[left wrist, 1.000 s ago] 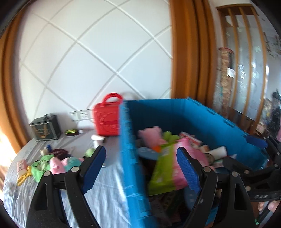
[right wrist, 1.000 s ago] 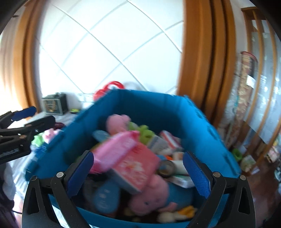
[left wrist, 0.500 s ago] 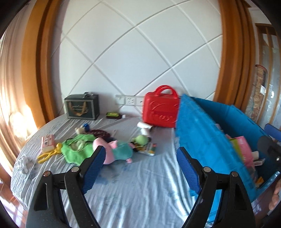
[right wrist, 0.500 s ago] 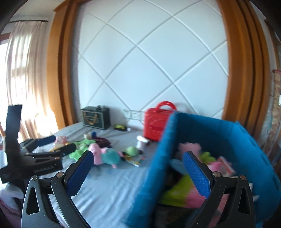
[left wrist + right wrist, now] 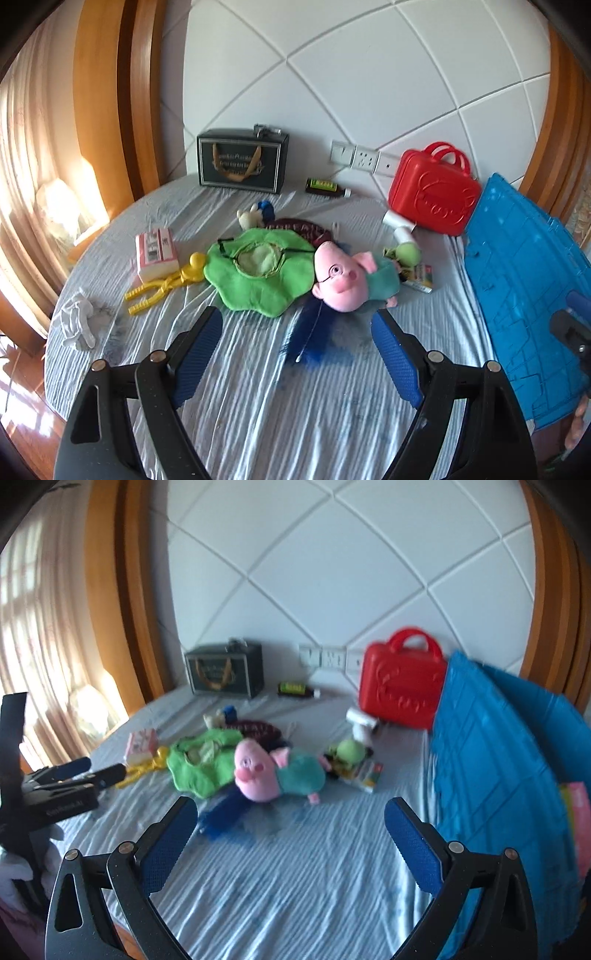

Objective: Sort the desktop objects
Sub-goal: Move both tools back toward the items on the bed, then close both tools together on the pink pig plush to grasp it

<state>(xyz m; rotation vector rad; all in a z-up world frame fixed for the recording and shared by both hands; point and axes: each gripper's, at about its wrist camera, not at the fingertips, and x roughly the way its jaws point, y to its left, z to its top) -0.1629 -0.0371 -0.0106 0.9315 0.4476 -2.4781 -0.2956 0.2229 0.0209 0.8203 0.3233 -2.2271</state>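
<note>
A pink pig plush (image 5: 341,275) (image 5: 264,770) in a teal shirt lies mid-table beside a green fabric hat (image 5: 258,273) (image 5: 199,760). A blue feather-like toy (image 5: 314,336) lies just in front of the pig. My left gripper (image 5: 297,332) hangs open above the cloth, short of the pig, nothing between its pads. My right gripper (image 5: 290,821) is open too, empty, a little nearer the blue bin (image 5: 498,775) (image 5: 524,295). The left gripper (image 5: 88,770) also shows at the left edge of the right wrist view.
Yellow tongs (image 5: 162,284), a pink tissue pack (image 5: 155,253), a white glove (image 5: 75,323), a green ball toy (image 5: 408,253), a small card box (image 5: 421,280), a red case (image 5: 434,197), a black gift box (image 5: 242,160) and a small bottle (image 5: 327,187) are on the round striped table.
Both grippers swung left from over the blue bin's contents to above the table. The bin now sits at the right edge and the loose toys fill both views. Jaws stayed open.
</note>
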